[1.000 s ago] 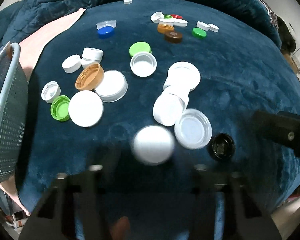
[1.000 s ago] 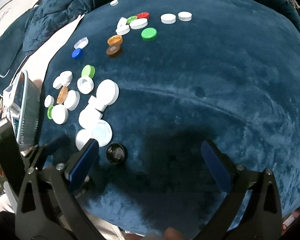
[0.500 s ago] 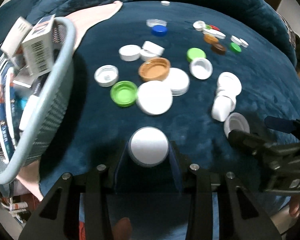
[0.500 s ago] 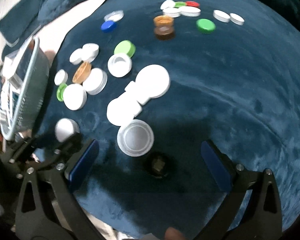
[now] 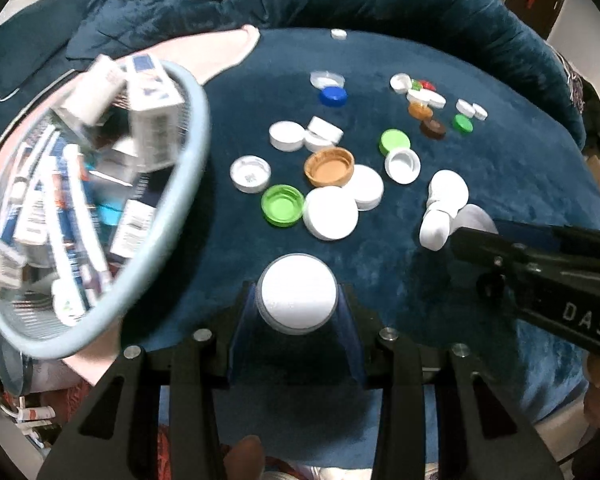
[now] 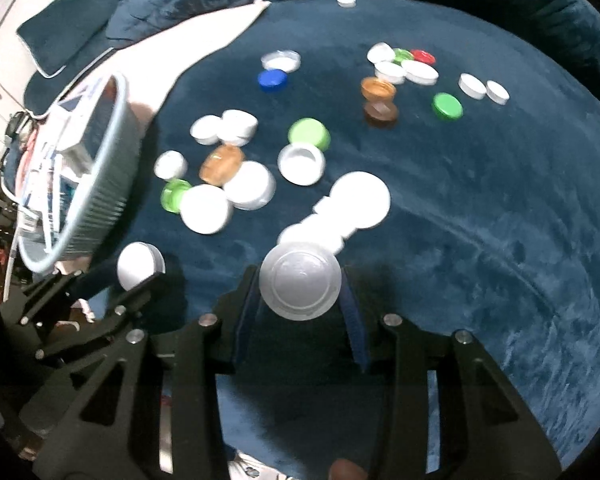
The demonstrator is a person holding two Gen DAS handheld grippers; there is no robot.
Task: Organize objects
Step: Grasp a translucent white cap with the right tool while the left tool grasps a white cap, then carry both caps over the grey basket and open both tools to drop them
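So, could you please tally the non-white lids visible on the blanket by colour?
Green lids: 4
Orange lids: 2
Brown lid: 1
Blue lid: 1
Red lid: 1
Total: 9

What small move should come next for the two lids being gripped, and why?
Probably carry both toward the basket. The left hand-held gripper pinches a white lid, the right hand-held gripper is closing on a clear lid, and the basket, already full of boxes, sits just to the left of the left one.
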